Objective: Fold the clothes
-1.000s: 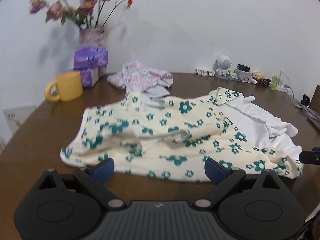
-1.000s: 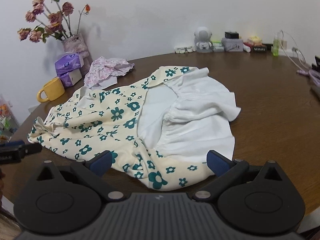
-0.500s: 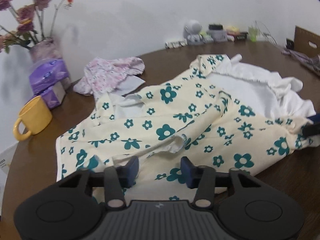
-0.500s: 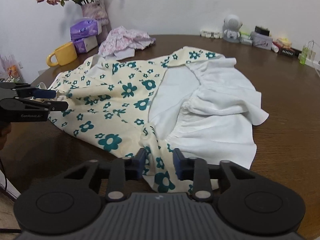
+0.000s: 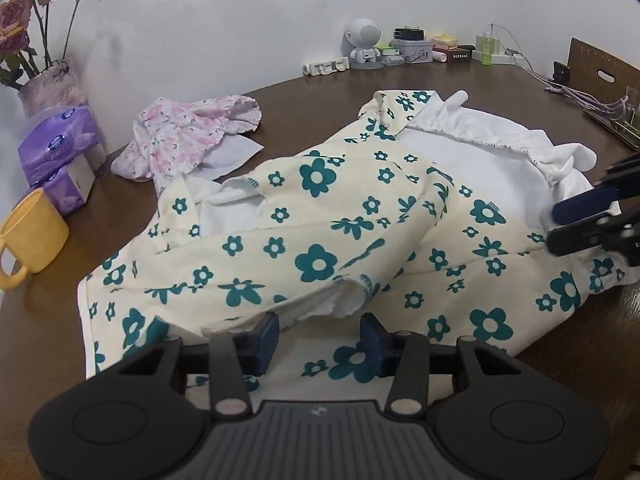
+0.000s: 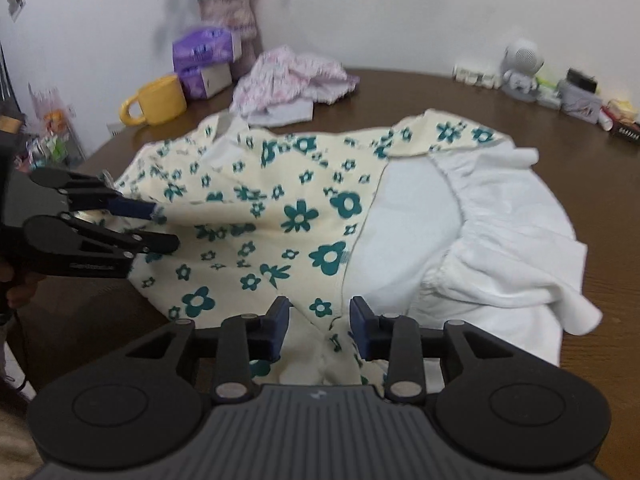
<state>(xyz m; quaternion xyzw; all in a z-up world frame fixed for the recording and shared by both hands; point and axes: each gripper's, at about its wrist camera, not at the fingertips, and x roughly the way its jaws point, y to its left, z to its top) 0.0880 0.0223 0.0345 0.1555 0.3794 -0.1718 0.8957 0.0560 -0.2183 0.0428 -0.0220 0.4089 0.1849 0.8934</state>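
A cream garment with teal flowers [image 5: 320, 240] lies spread on the brown table [image 5: 300, 100], its white lining [image 6: 500, 220] turned out on the right. My left gripper [image 5: 319, 336] sits at the near hem, with bunched cloth filling the narrow gap between its blue pads. In the right wrist view the left gripper [image 6: 160, 226] appears from the side, with cloth rising into it. My right gripper [image 6: 318, 332] holds a gathered fold of the same garment [image 6: 300, 216] near the lining seam, and its jaws are opening slightly. A ridge of cloth runs between the two grippers.
A pink floral garment [image 5: 192, 132] lies crumpled behind. A yellow mug [image 5: 32, 232], purple tissue packs [image 5: 60, 148] and a flower vase [image 5: 48, 84] stand at the far left. A white figure-shaped speaker [image 5: 364, 40], small items and cables [image 5: 592, 100] line the back right.
Both grippers went from wide open in front of the hem to narrow, with cloth between their pads. Both moved in over the garment and rolled. The near edge has lifted into a ridge.
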